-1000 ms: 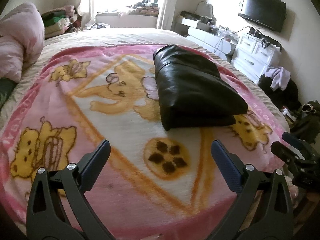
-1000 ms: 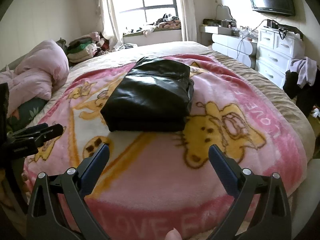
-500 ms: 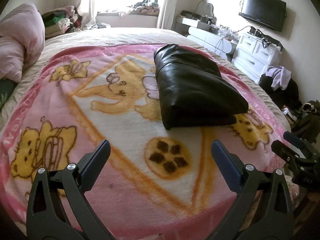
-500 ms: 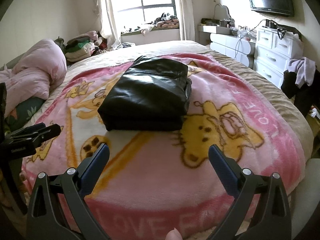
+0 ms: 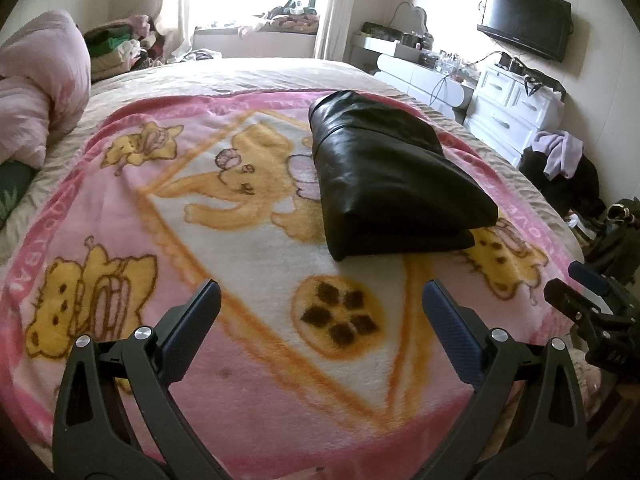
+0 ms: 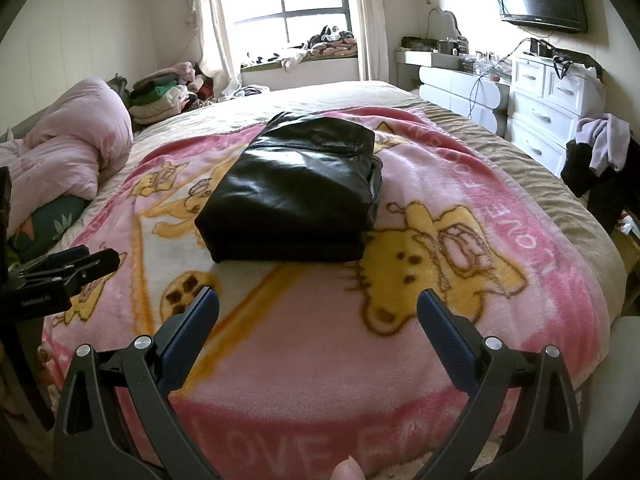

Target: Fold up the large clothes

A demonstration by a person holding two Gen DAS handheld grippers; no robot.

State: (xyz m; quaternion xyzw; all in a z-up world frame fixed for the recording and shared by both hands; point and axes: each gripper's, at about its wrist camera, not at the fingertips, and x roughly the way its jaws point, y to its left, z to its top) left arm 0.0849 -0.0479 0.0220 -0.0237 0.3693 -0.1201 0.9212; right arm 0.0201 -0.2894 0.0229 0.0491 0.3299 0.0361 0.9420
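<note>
Pink fleece blanket (image 6: 460, 208) with yellow cartoon animals covers the bed and carries the black leather garment (image 6: 296, 196), folded into a thick glossy rectangle near the middle. White drawers (image 6: 552, 116) stand at the right wall. Both the left gripper (image 5: 320, 308) and the right gripper (image 6: 318, 314) hover near the bed's edge, jaws wide apart, holding nothing.

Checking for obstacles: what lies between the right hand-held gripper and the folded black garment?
Only bare pink blanket between the right hand-held gripper and the garment, per the right wrist view.
</note>
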